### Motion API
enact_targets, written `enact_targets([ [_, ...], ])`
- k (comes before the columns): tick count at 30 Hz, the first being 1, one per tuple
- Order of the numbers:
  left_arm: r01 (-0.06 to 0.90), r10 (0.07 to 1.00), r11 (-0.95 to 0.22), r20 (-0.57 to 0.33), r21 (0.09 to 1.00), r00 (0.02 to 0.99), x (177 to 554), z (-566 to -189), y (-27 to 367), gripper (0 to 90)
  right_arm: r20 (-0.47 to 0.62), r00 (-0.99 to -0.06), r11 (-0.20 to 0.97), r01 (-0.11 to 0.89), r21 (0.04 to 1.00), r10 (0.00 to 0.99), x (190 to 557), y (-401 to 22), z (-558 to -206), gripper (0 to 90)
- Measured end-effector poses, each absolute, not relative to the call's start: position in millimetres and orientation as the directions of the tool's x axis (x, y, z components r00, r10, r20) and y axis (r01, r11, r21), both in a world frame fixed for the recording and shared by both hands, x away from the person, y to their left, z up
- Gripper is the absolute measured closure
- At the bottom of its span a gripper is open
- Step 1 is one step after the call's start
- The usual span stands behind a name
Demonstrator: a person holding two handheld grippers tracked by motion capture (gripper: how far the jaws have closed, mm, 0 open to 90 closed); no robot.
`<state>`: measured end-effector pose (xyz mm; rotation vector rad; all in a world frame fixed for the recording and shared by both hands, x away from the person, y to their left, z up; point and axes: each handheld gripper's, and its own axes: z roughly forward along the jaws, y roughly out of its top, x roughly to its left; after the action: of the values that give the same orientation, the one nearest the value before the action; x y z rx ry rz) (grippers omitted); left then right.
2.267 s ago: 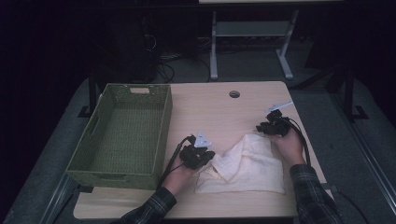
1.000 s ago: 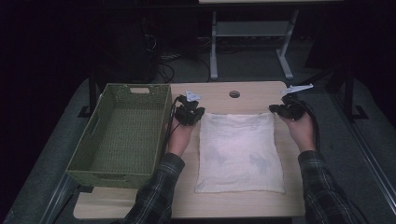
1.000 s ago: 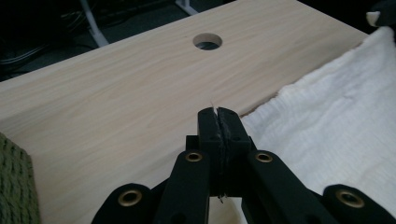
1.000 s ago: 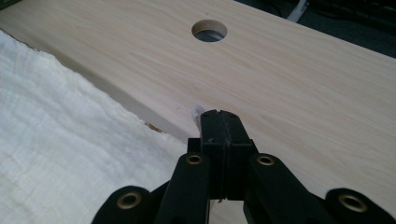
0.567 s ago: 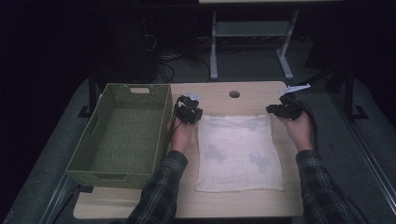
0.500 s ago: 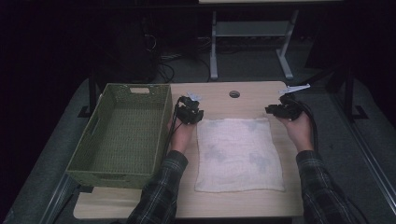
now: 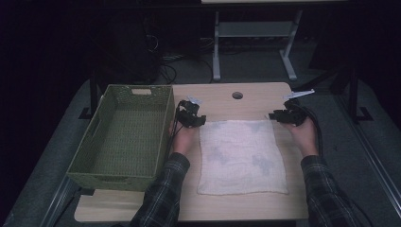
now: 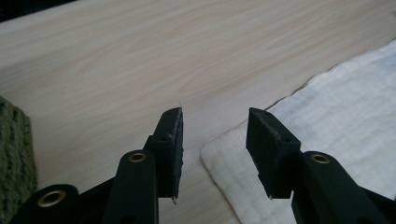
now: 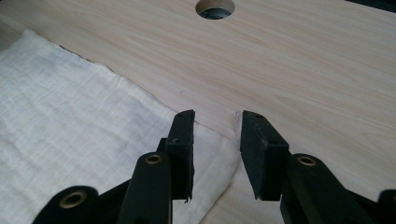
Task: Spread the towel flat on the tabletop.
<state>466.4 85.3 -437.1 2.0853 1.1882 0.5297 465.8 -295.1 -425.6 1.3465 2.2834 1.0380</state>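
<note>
Currently the white cloth (image 7: 242,156) lies spread flat on the surface (image 7: 222,97), right of the green basket (image 7: 124,135) and reaching toward the near edge. The left gripper (image 7: 191,116) sits at the cloth's far left corner, the right gripper (image 7: 285,116) at its far right corner. Both grippers' jaws have just been opening; each pair stands parted over its corner, pressing on nothing.

My high view looks forward and down over the whole surface (image 7: 227,101). Both gripper views sit close and low, sharing its cloth's (image 7: 241,156) corners at 11 and 1 o'clock.
</note>
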Motion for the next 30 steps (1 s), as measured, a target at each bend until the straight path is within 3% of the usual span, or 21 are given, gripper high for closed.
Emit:
enact_targets([
  [13,0.635,0.887,-0.326,-0.007,0.701,0.462,474.9,-465.6,95.3,55.0,0.121,-0.498,0.287,0.662,0.692,0.858,474.5,-298.8,-442.7,63.3],
  [25,0.608,0.874,-0.318,-0.024,0.727,0.485,478.8,-473.5,94.7,54.8,0.123,-0.505,0.294,0.665,0.687,0.855,477.0,-294.5,-450.0,63.4],
  [30,0.599,0.871,-0.329,-0.01,0.73,0.491,477.3,-473.9,92.9,59.0,0.144,-0.471,0.256,0.683,0.684,0.87,481.0,-296.4,-456.5,66.0],
])
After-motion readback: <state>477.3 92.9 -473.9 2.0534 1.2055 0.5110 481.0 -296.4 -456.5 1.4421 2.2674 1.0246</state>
